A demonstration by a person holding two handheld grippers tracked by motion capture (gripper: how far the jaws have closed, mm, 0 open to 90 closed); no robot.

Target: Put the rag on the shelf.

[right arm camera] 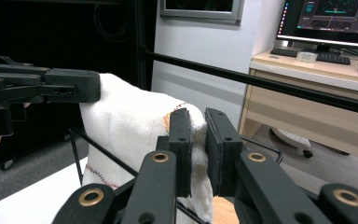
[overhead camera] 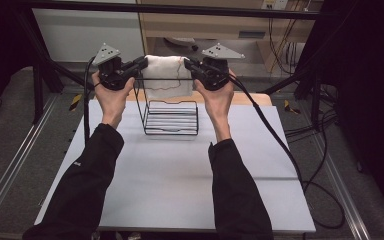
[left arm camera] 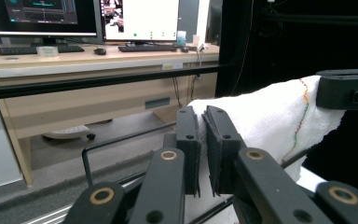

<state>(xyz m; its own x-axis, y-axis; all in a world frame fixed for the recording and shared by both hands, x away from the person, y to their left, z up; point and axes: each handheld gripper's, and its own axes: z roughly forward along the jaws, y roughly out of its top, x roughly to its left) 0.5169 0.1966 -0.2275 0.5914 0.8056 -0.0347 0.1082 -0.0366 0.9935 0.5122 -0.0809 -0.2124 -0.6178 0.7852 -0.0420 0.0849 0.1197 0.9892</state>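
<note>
A white towel point(overhead camera: 166, 75) with a coloured stitched edge hangs stretched between my two grippers, above a black wire rack point(overhead camera: 171, 117) at the far middle of the table. My left gripper point(overhead camera: 141, 64) is shut on the towel's left top corner, and my right gripper point(overhead camera: 189, 64) is shut on its right top corner. In the left gripper view the towel point(left arm camera: 265, 116) runs from my jaws across to the other gripper point(left arm camera: 347, 88). In the right gripper view the towel point(right arm camera: 126, 126) drapes down over the rack's top wire point(right arm camera: 107, 151), pinched between my jaws.
The white table top point(overhead camera: 170, 170) stretches toward the near side. A black frame bar point(overhead camera: 180, 9) crosses behind the rack. Beyond it stands a wooden desk point(left arm camera: 98, 88) with monitors and keyboards. Cables point(overhead camera: 280, 145) trail off the table's right side.
</note>
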